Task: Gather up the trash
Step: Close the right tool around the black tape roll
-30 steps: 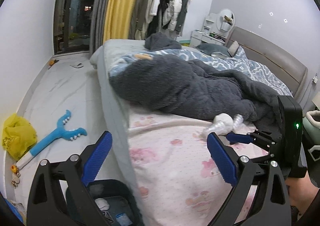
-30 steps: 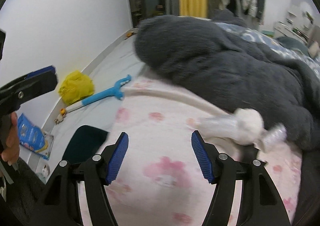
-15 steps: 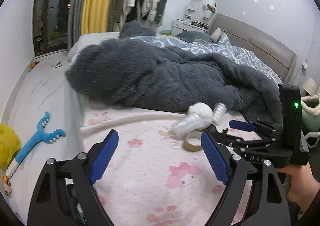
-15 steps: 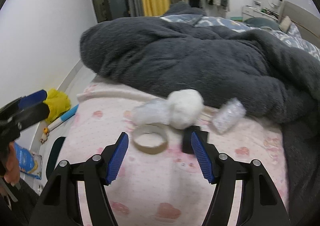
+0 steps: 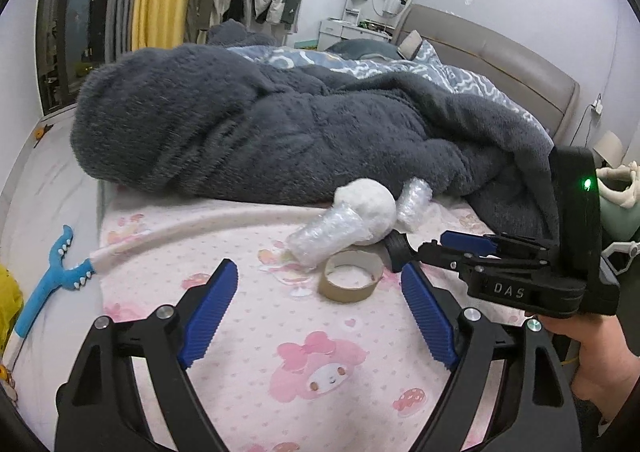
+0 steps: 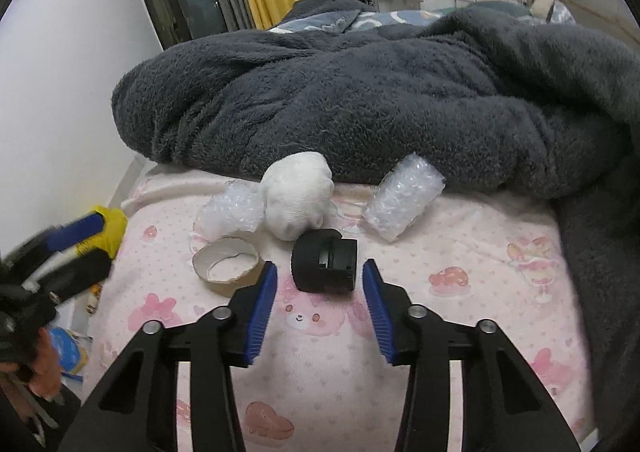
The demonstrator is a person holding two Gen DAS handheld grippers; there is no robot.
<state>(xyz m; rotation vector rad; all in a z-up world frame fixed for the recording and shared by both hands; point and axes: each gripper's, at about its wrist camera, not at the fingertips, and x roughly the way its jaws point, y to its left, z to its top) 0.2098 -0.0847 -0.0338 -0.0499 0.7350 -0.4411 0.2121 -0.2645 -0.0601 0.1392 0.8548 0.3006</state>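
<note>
Behind right claw (image 5: 416,248), black part (image 5: 396,252) (mostly hidden) shows.

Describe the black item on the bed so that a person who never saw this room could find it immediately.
On the pink cartoon-print sheet, look just in front of the dark grey fleece blanket, where a small cluster of trash lies. The black plastic piece is the nearest one, beside a cardboard tape ring. It alone is black, hard and blocky; its neighbours are white, clear or brown.
</note>
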